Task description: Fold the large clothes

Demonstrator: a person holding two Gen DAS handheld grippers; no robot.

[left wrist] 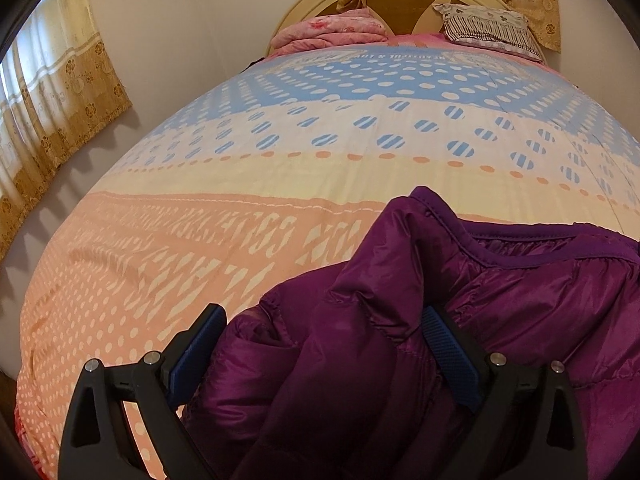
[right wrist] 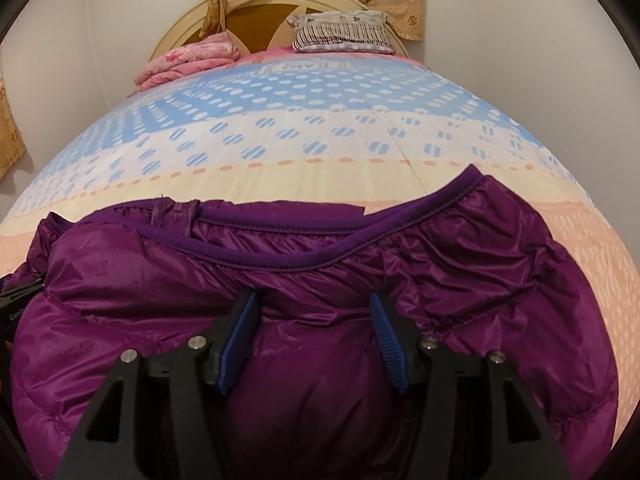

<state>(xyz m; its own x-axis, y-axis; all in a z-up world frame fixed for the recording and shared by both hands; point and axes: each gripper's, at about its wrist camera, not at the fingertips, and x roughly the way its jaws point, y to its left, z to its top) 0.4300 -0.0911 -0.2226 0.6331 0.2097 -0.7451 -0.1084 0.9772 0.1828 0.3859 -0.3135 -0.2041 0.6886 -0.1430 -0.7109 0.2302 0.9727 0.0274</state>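
Note:
A shiny purple puffer jacket (left wrist: 500, 300) lies on the bed, with its darker trimmed edge toward the headboard; it also fills the near half of the right wrist view (right wrist: 320, 272). My left gripper (left wrist: 322, 320) is open, its blue-padded jaws standing wide on either side of a raised fold at the jacket's left end. My right gripper (right wrist: 314, 308) is open too, its jaws straddling a puffed bulge in the jacket's middle. A black part of the left gripper shows at the far left of the right wrist view (right wrist: 18, 304).
The bed has a dotted quilt (left wrist: 240, 184) in blue, cream and peach bands. At the headboard (right wrist: 256, 12) lie a folded pink blanket (right wrist: 188, 60) and a striped pillow (right wrist: 344, 32). A curtained window (left wrist: 52, 112) and a floor gap run along the left.

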